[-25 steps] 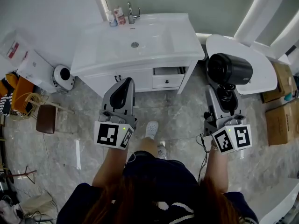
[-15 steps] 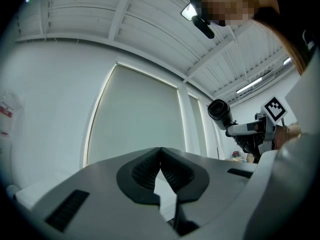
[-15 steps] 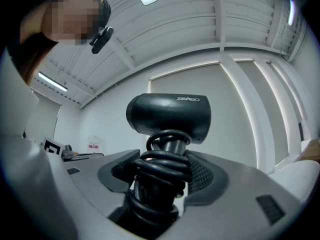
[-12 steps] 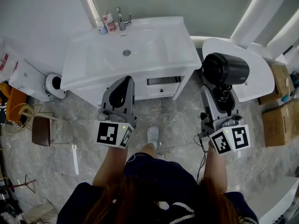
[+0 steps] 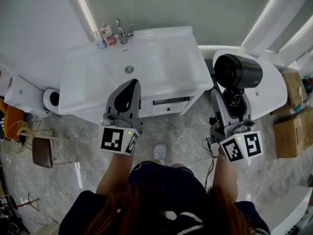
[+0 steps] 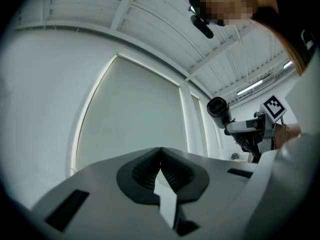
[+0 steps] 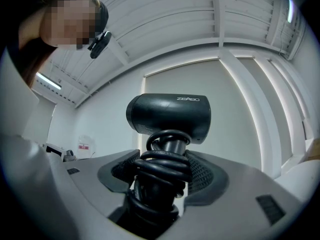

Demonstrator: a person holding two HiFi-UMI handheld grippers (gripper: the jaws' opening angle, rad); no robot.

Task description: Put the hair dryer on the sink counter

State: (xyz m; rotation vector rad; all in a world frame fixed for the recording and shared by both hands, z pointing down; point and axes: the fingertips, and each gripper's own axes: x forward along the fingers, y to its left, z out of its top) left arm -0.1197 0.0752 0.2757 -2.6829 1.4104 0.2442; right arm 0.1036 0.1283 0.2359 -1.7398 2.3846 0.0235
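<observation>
Coiled cord (image 7: 161,176) hides the hair dryer (image 7: 167,115) handle in the right tool (image 5: 233,99)

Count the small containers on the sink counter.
2: whitish container and pink container, side by side at the sink counter's back left, beside the faucet; the left gripper may hide others.

Two grippers: the left gripper (image 5: 131,83) at centre-left of the head view and the right gripper (image 5: 233,99) at centre-right. Each has two fingers (image 6: 142,173) and one marker cube (image 5: 119,140).

One hair dryer (image 5: 238,71), with one cord (image 7: 162,171) coiled round its handle.

One white sink worktop (image 5: 190,65), with one basin (image 5: 151,58), one drain (image 5: 129,69), one faucet (image 5: 122,32) and one drawer (image 5: 168,102).

Two small containers (image 5: 105,33) at the upper left, beside the faucet.

Two cardboard boxes (image 5: 288,133) at the right edge.

One brown stool (image 5: 42,152) at the lower left.
</observation>
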